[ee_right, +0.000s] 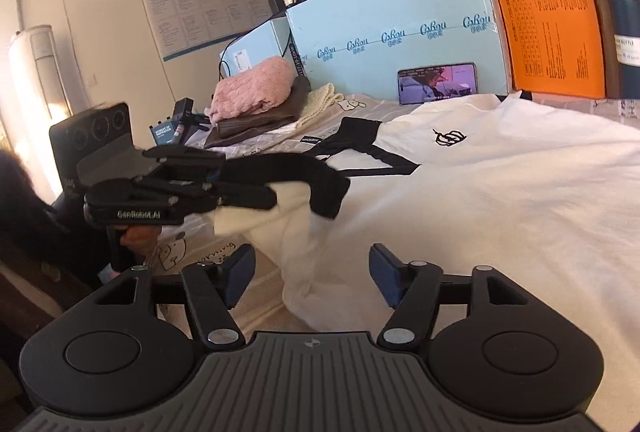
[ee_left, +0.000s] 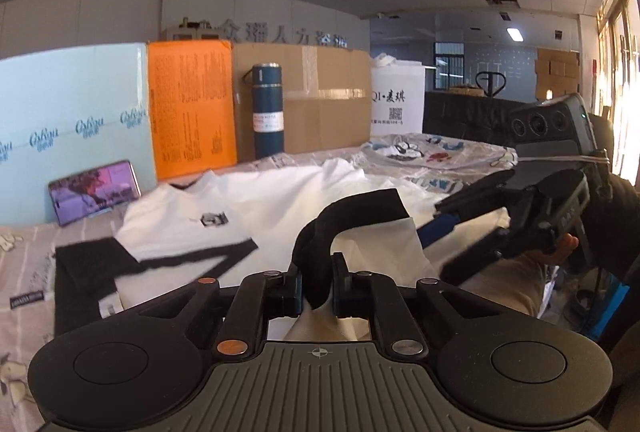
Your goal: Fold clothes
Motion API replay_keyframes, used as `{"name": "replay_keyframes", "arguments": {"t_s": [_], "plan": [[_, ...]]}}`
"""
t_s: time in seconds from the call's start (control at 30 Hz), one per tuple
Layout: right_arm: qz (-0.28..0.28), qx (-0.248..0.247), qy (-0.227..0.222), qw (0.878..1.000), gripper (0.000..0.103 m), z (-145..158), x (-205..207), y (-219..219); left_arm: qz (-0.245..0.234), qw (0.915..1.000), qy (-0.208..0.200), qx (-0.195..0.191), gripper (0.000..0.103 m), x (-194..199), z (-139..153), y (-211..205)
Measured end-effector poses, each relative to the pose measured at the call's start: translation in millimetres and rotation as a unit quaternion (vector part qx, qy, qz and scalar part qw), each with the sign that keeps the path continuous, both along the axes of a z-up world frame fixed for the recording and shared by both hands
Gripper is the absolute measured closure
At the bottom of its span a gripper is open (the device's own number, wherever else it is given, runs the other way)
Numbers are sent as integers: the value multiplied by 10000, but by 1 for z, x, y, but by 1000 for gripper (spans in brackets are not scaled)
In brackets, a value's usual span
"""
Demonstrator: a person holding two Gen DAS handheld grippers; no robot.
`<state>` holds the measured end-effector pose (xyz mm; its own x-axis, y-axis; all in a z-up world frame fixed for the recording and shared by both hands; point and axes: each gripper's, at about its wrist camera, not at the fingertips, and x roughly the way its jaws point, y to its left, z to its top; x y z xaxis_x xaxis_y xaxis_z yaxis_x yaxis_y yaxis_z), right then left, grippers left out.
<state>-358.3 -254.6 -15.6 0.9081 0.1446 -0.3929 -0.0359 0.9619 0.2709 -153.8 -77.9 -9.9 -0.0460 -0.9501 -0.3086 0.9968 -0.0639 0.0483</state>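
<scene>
The left gripper (ee_left: pixel 318 288) jaws pinch the white shirt's black sleeve cuff (ee_left: pixel 320 232); the right gripper (ee_right: pixel 312 274) jaws stand open, shirt (ee_right: pixel 480 200) just ahead

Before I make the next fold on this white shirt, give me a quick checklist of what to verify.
1. Left gripper shut on the black sleeve cuff: ok.
2. Right gripper holding cloth: not ok, open and empty.
3. Shirt lying flat: not ok, near edge bunched.
4. Phone off the shirt: ok.
5. Folded pile off the shirt: ok.
</scene>
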Motion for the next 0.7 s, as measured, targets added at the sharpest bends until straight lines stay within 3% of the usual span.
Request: {"name": "replay_keyframes", "arguments": {"t_s": [0.2, 0.43, 0.47, 0.63, 0.7], "plan": [[-254, -998, 499, 9934, 33, 4, -21, 7, 2, 9983, -398, -417, 92, 1, 17, 0], [-1139, -1157, 1090, 9807, 36, 2, -67, -27, -215, 9983, -263, -473, 92, 12, 24, 0], [-1232, -1173, 1168, 9785, 39, 3, -73, -30, -269, 9986, -146, -432, 92, 16, 23, 0], [-1576, -1261, 1569, 9668, 75, 2, -99, -46, -568, 9977, 362, -61, 92, 27, 14, 2], [-1659, -1194, 1556, 9664, 84, 3, -110, -51, -724, 9960, 502, 152, 92, 26, 7, 5]]}}
